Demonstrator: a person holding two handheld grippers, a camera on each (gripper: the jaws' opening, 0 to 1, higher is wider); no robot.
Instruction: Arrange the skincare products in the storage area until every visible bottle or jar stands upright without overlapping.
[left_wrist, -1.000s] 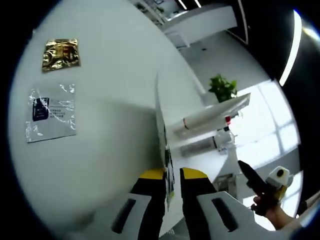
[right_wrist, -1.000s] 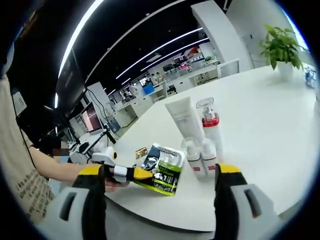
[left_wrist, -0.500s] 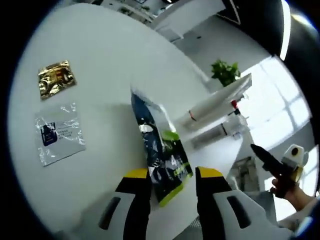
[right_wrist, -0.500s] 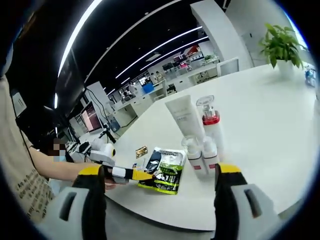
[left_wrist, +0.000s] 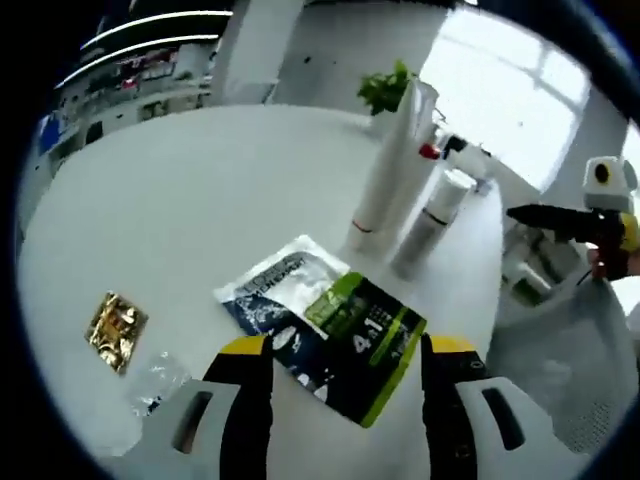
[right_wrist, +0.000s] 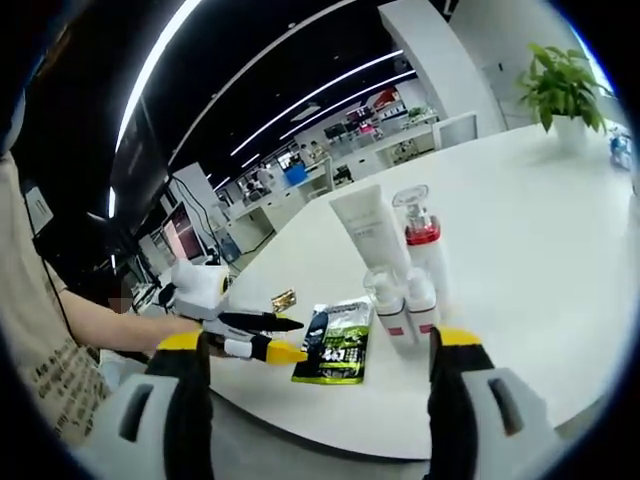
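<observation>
White round table (left_wrist: 180, 200) in an open office. The left claw (left_wrist: 345, 360) has just let go of the flat green-and-black sachet pack (left_wrist: 335, 335), which now lies flat near the upright white tube (left_wrist: 385, 180) and pump bottles (right_wrist: 405, 300). Both it and the right claw (right_wrist: 315, 345) are spread open, holding nothing. Bottles look upright, nothing overlapping.

Both grippers are the same build: the left gripper (left_wrist: 345, 365) and the right gripper (right_wrist: 322, 360) have chunky light-grey bodies with dark slots, black jaws and yellow tips. The person wears a beige tee (right_wrist: 35, 350) with small dark print.
</observation>
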